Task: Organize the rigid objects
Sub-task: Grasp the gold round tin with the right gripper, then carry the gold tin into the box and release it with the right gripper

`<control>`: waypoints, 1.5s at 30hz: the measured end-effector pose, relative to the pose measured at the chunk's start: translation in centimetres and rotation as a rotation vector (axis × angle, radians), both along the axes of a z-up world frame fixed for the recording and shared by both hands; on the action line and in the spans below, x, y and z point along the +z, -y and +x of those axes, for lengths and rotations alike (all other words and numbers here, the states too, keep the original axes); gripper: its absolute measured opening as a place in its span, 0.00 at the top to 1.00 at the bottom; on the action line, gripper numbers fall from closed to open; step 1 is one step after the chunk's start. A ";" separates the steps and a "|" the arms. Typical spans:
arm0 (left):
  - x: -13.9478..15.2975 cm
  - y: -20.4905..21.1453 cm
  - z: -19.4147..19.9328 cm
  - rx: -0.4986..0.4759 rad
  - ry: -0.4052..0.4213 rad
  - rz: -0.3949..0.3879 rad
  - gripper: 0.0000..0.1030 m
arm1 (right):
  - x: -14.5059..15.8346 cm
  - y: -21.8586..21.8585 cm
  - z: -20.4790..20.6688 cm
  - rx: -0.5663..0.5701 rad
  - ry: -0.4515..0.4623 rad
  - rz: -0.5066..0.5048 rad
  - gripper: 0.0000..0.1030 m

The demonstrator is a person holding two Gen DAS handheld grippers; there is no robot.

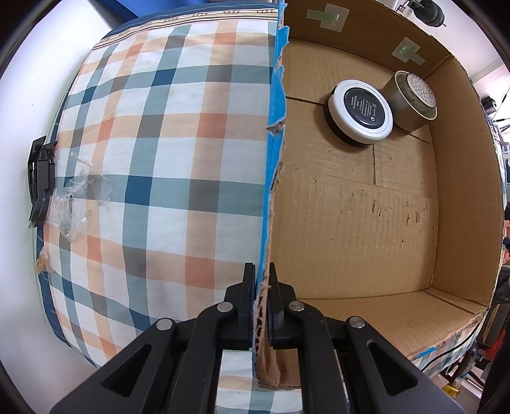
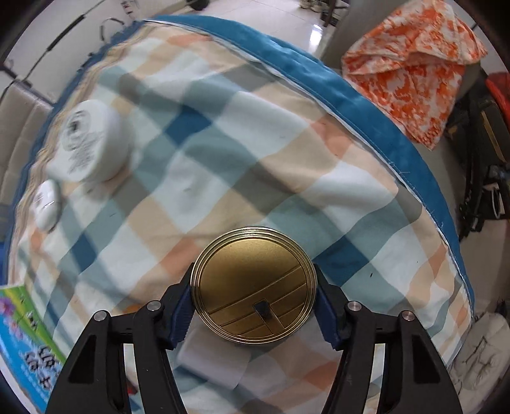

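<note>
Left wrist: left gripper [image 1: 262, 280] pinches cardboard box [image 1: 462, 178] wall; floor mostly bare. Right gripper [image 2: 254, 294] clasps gold tin [image 2: 253, 285] near bedspread [image 2: 223, 153] edge.

2 jars [image 1: 360, 113] stand side by side in the box [image 1: 462, 197], which sits on the bed [image 1: 159, 159].

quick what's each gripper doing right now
Left gripper: shut on the brown cardboard box wall.
Right gripper: jaws touching the round gold metal tin.

Glossy pale floor [image 2: 306, 28], plaid bedding [image 2: 223, 159]
</note>
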State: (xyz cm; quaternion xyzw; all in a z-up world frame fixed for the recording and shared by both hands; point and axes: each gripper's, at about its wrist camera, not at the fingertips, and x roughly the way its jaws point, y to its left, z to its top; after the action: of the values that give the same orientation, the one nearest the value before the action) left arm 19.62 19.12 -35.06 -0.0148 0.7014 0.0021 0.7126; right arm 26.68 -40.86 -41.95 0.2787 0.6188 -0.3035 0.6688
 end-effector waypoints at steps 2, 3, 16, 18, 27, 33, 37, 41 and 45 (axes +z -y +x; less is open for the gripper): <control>-0.1 0.0 0.0 0.000 -0.001 0.001 0.96 | 1.3 -1.1 0.2 0.038 0.030 0.003 0.35; -0.1 0.0 0.0 0.000 -0.001 0.002 0.96 | 2.4 -2.3 0.4 0.073 0.049 -0.001 0.35; 0.0 0.3 -0.1 -0.003 0.002 0.012 0.96 | 14.4 -22.4 2.3 0.540 0.265 0.073 0.35; 0.0 0.4 -0.1 -0.001 0.003 0.011 0.96 | 15.3 -26.5 2.4 0.609 0.277 0.098 0.35; 0.2 0.4 -0.2 0.005 0.008 0.009 0.96 | 13.4 -38.3 1.8 0.791 0.218 0.126 0.35; 0.4 0.3 -0.2 0.004 0.006 0.007 0.96 | 10.9 -38.5 1.6 0.799 0.179 0.132 0.35; 0.4 0.2 -0.2 0.005 0.006 0.006 0.96 | 9.7 -37.7 2.0 0.786 0.164 0.134 0.35; 0.4 0.2 -0.1 0.004 0.005 0.006 0.96 | 8.8 -37.4 2.5 0.762 0.151 0.147 0.35; 0.3 0.2 -0.1 0.004 0.004 0.007 0.96 | 8.1 -37.4 2.9 0.760 0.149 0.148 0.35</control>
State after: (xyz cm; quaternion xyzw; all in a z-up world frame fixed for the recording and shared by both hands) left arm 19.52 18.90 -34.74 -0.0136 0.7000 0.0057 0.7140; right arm 29.59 -3.42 -33.82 0.0983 0.6478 0.0323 0.7548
